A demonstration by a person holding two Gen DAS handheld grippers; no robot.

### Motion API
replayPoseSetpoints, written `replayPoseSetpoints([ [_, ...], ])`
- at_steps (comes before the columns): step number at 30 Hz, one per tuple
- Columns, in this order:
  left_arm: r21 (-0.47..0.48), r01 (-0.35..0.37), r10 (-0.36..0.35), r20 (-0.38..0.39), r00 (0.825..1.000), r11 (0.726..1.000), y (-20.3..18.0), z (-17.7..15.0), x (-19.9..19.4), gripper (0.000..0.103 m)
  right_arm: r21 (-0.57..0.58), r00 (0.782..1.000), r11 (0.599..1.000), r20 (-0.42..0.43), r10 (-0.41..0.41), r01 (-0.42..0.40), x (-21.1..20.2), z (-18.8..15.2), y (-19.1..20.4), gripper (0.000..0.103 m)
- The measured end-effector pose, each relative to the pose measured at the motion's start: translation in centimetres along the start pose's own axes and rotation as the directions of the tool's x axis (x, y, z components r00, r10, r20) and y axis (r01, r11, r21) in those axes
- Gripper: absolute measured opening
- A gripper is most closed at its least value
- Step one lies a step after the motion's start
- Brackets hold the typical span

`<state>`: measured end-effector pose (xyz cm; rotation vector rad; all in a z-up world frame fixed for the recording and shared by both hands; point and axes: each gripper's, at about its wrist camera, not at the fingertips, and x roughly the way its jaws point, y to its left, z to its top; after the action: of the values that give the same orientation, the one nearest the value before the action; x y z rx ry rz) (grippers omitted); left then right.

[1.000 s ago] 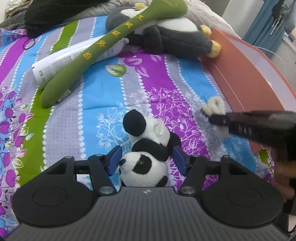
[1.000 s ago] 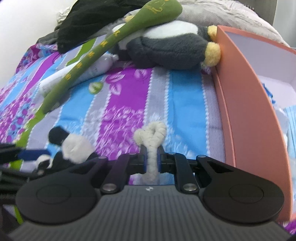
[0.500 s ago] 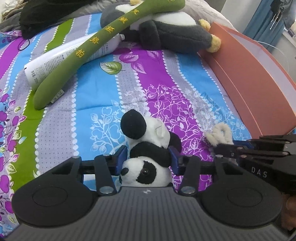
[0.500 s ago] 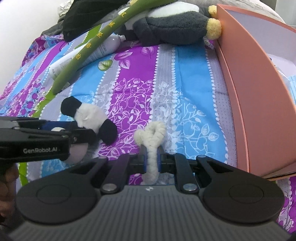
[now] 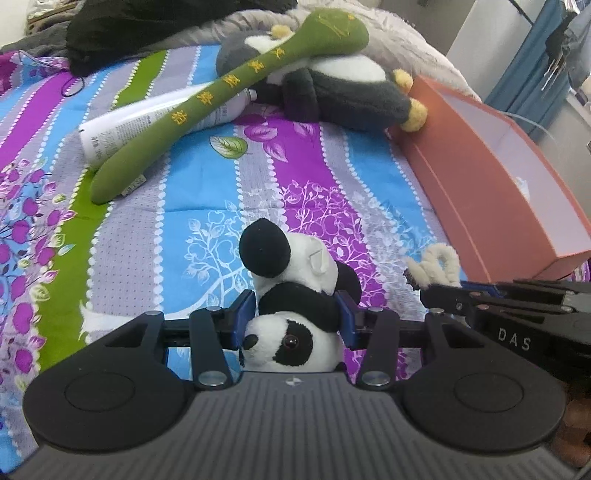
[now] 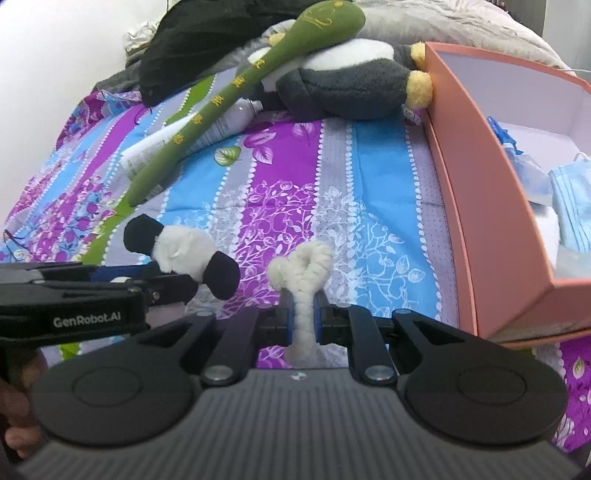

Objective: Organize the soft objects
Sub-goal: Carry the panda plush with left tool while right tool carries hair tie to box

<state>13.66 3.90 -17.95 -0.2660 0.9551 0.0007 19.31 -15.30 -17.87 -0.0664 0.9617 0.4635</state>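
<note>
My left gripper [image 5: 293,319] is shut on a small black-and-white panda plush [image 5: 295,291], its blue pads pressing the dark middle, and holds it just above the striped bedspread [image 5: 207,221]. The panda [image 6: 181,253] also shows at the left of the right wrist view, beside the left gripper [image 6: 162,284]. My right gripper [image 6: 303,317] is shut on a white knotted rope toy [image 6: 304,269], which sticks up between the pads. That rope toy [image 5: 437,266] appears at the right in the left wrist view, with the right gripper [image 5: 454,291] behind it.
An open salmon-coloured box [image 6: 476,177] lies along the right with blue face masks [image 6: 569,199] inside. At the back rest a big penguin plush [image 5: 340,92], a long green plush stick [image 5: 221,107], a white spray can [image 5: 155,122] and dark clothing [image 5: 155,33].
The left gripper closed onto the panda and lifted it off the bedspread. The right gripper, keeping the rope toy, rose and drew nearer the left one; the box's inside came into view.
</note>
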Motion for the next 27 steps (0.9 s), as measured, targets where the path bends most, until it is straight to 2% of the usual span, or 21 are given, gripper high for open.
replayPoseSetpoints([
  [14, -0.037, 0.021, -0.017, 0.087, 0.996, 0.999, -1.4, -1.2, -5.7, 0.053, 0.005, 0.996, 1.0, 0.083, 0.029, -0.029, -5.4, -1.7, 1.5, 0.014],
  [27, -0.03, 0.054, -0.049, 0.164, 0.985, 0.998, -3.4, 0.7, -9.2, 0.053, 0.015, 0.98, 0.999, 0.195, 0.025, -0.029, -9.2, 0.4, 0.5, 0.014],
])
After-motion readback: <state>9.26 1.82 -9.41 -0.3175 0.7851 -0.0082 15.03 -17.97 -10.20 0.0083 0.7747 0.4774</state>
